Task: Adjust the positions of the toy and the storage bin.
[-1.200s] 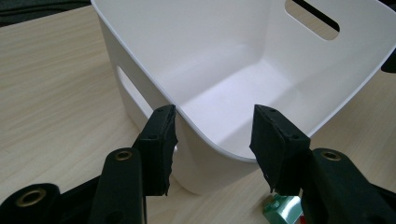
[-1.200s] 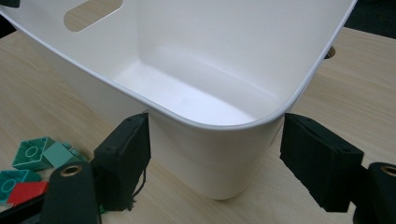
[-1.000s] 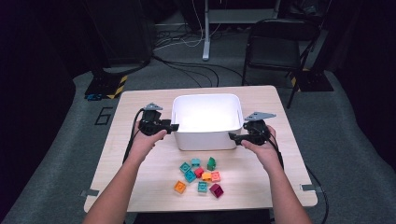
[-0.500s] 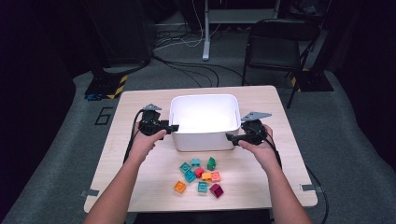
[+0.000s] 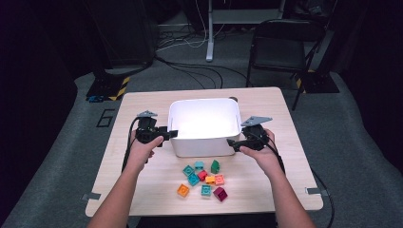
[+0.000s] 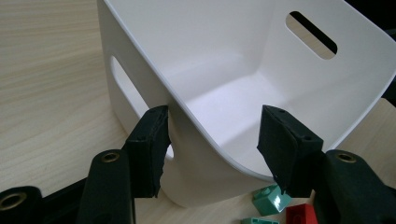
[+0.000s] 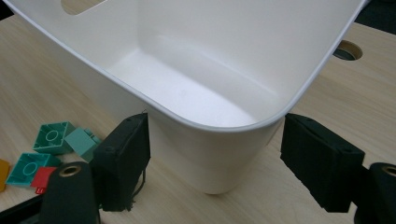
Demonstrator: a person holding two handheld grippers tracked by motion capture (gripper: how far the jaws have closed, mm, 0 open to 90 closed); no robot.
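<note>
Flanking white bin (image 5: pixel 204 126), both tongs open, toy blocks (image 5: pixel 203 178) just beside

White bin (image 5: pixel 204 137), plain inside and out, on a pale wood-grain table (image 5: pixel 285 118); both claws, left (image 6: pixel 212 144) and right (image 7: pixel 215 158), are black. The loose bricks (image 5: pixel 203 178) are teal, green, red, orange, yellow and magenta; grey carpet floor (image 5: pixel 71 123)

Black folding chair (image 5: pixel 280 45) and floor cables (image 5: pixel 190 52) beyond the wooden table (image 5: pixel 142 102).
</note>
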